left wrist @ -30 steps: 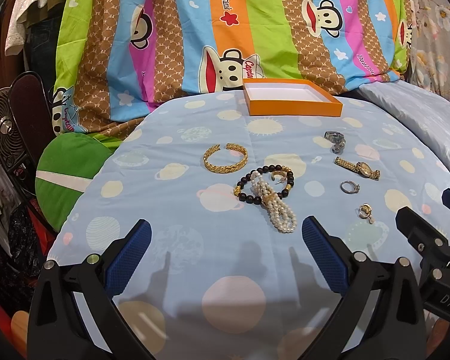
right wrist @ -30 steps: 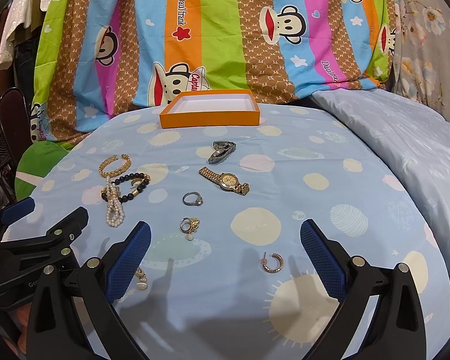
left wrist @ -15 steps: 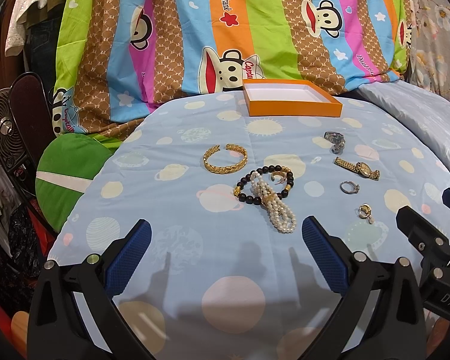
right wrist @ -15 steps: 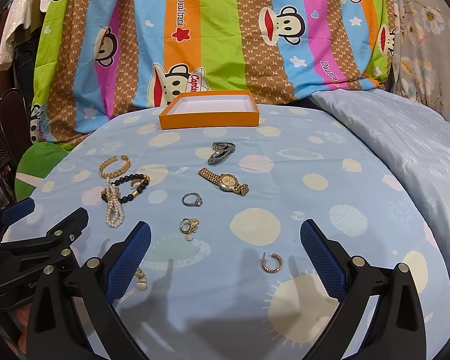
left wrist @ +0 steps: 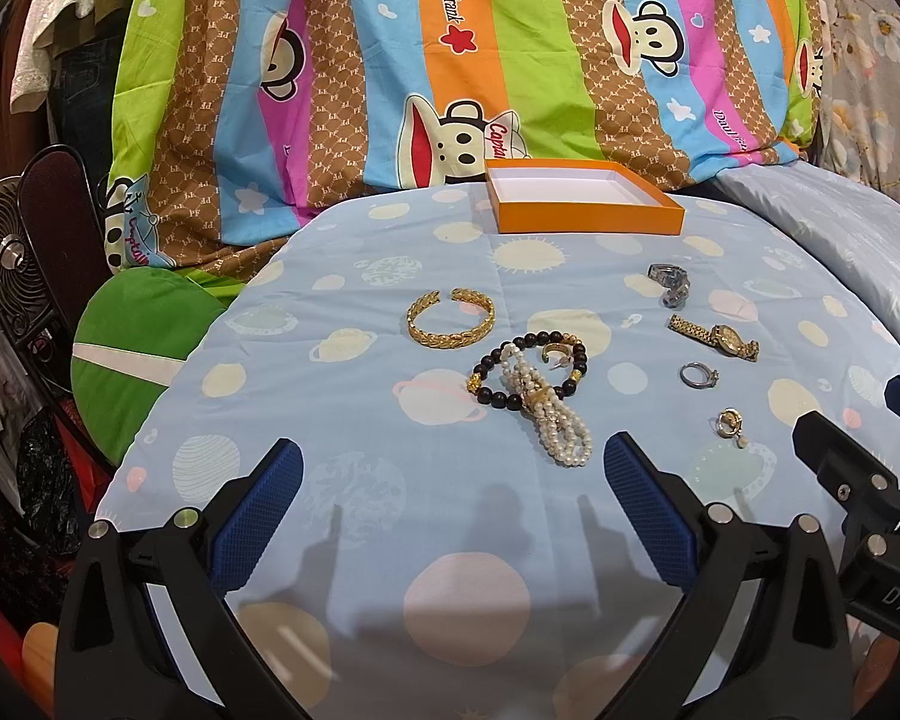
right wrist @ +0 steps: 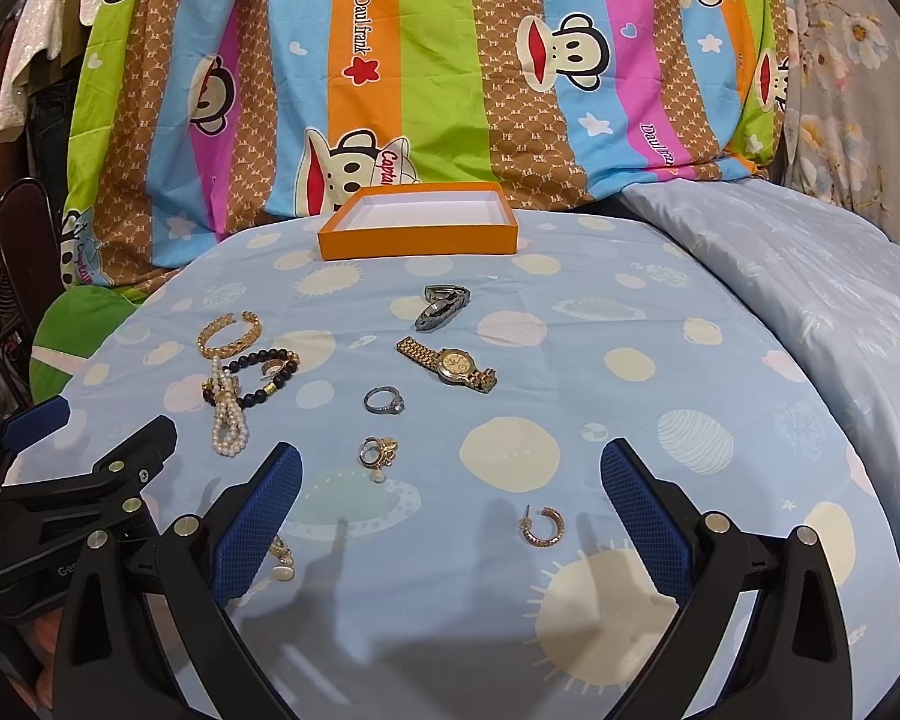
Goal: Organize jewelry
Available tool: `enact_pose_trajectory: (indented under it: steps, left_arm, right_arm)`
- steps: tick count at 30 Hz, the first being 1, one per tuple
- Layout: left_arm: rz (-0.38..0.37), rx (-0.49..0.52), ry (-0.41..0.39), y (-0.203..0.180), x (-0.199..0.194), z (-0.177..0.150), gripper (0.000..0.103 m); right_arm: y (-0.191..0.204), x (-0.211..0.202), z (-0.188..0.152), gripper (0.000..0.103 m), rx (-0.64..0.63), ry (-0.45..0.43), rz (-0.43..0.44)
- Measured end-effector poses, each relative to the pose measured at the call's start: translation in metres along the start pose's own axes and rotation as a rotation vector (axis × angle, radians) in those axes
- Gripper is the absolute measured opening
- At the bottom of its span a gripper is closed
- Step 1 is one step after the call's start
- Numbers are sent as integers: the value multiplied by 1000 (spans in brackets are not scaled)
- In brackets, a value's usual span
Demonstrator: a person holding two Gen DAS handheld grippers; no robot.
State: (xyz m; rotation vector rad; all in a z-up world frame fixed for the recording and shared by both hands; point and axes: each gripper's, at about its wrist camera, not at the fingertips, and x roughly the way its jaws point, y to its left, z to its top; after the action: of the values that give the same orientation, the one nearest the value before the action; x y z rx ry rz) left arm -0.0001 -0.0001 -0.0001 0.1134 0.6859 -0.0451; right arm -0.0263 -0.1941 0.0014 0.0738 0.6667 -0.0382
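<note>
Left gripper (left wrist: 450, 504) jaws spread wide, empty, hovering over light-blue planet-print bedsheet (left wrist: 342, 420). Right gripper (right wrist: 450, 504) jaws also wide, empty.

Shallow orange cardboard box with white inside (right wrist: 417, 231) at 12 o'clock in right view, nothing in it.

Left view: open gold braided cuff bangle (left wrist: 450, 321) at 11 o'clock from white pearl strand bracelet (left wrist: 549, 414), which overlaps black bead bracelet (left wrist: 531, 369).

Right view: folded silver metal watch (right wrist: 442, 305), gold link wristwatch (right wrist: 450, 363) below it, silver stone ring (right wrist: 384, 401) toward 6 o'clock, gold pearl-drop earring (right wrist: 379, 453), gold hoop earring (right wrist: 543, 528) between jaws.
</note>
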Motion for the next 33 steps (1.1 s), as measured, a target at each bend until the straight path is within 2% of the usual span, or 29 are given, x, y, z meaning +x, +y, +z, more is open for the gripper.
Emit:
enact_pose_trajectory:
  steps: [23, 25, 27, 33]
  left_arm:
    - [1, -4, -1, 0, 0, 0, 98]
    - [3, -14, 3, -7, 10, -6, 98]
    - [5, -32, 12, -13, 13, -6, 98]
    - [9, -113, 46, 16, 6, 3, 98]
  right_arm:
    - [-1, 0, -1, 98, 4, 0, 0]
    - [-3, 0, -1, 98, 14, 3, 4]
    - [-10, 1, 0, 98, 36, 12, 18]
    - [-29, 11, 31, 98, 155, 44, 109]
